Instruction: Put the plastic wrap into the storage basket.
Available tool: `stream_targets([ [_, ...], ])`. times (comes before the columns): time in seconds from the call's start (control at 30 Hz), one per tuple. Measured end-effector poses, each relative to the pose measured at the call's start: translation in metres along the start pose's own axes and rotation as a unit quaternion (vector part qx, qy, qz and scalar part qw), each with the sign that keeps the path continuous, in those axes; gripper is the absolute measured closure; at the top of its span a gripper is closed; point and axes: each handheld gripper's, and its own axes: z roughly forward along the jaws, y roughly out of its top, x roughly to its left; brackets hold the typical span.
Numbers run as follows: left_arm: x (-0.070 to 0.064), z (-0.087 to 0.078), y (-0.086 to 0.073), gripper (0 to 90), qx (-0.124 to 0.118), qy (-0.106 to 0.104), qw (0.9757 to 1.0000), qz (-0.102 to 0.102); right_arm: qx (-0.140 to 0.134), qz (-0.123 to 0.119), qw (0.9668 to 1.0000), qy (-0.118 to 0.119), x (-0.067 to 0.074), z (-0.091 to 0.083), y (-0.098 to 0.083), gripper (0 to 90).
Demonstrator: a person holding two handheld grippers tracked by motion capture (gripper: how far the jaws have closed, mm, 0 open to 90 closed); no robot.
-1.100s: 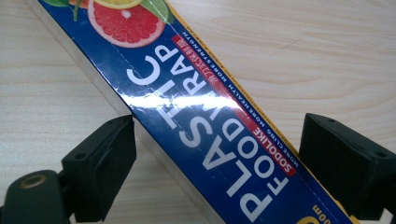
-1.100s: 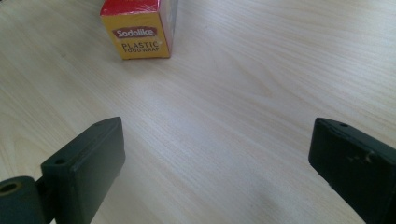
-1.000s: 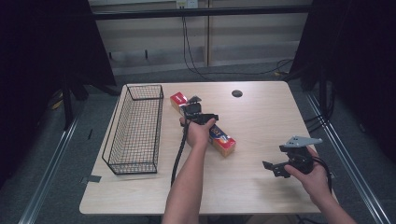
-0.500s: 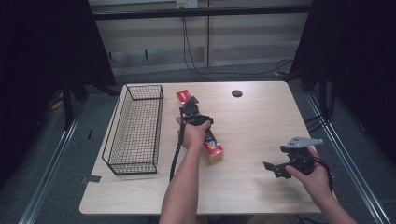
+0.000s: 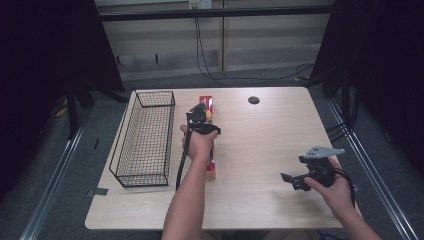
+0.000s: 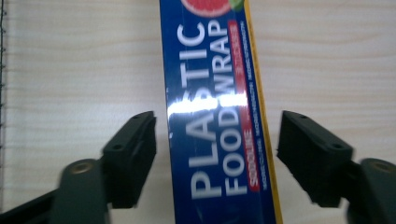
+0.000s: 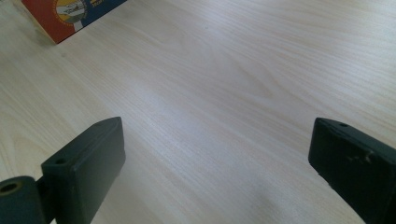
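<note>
The left gripper (image 5: 202, 120) hovers over the box (image 6: 219, 116) of plastic food wrap, which lies flat on the table (image 5: 260, 150) just right of the wire basket (image 5: 145, 137), its long side running along the basket. In the left gripper view the jaws straddle the box with table showing on both sides — they have just been opening a little, and the pads do not press on the cardboard, so nothing is gripped. The step in hand looks like lining the box up and getting a hold on it, probably to move it into the basket. The next move calls for bringing the jaws square across the box's narrow width, closing until both pads bite, then lifting level so the long box does not swing or slip out endwise. The left forearm reaches straight forward from the table's near edge, the hand on top of the gripper, which points down at the box near its far half. The right gripper (image 5: 300, 180) rests low at the near right — well apart from the box, held level, its jaws wide apart over bare wood with nothing between them.
</note>
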Motion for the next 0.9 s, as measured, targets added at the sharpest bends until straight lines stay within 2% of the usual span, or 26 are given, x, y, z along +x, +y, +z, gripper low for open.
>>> stream_targets([
  [0.1,-0.002,0.006,0.007,21.8,0.002,-0.002,1.0000,0.004,0.000,0.002,1.0000,0.000,-0.002,0.000,0.000,3.6],
  [0.27,-0.003,0.012,0.009,20.0,0.007,0.001,1.0000,-0.006,-0.001,0.003,1.0000,-0.002,-0.002,0.000,-0.001,3.6],
  [0.3,-0.002,0.014,0.009,22.5,0.014,0.009,0.9998,0.006,0.000,0.000,1.0000,0.000,-0.002,0.000,-0.001,3.6],
  [0.37,-0.003,0.015,0.009,24.4,0.015,0.016,0.9997,0.014,0.000,0.003,1.0000,0.001,-0.001,0.000,-0.001,3.6],
  [0.43,-0.002,0.015,0.010,29.3,0.020,0.019,0.9995,0.017,0.002,0.001,1.0000,0.003,-0.001,0.000,-0.001,3.6],
  [0.5,-0.002,0.015,0.010,30.1,0.017,0.021,0.9995,0.018,0.001,-0.001,1.0000,0.004,-0.001,0.000,-0.001,3.6],
  [0.63,0.000,0.016,0.011,31.5,0.020,0.010,0.9997,0.007,0.000,-0.003,1.0000,0.003,-0.001,0.000,0.000,3.6],
  [0.9,0.000,0.018,0.012,36.6,0.017,0.002,0.9997,0.016,0.002,-0.003,1.0000,0.006,0.000,0.001,0.000,3.6],
])
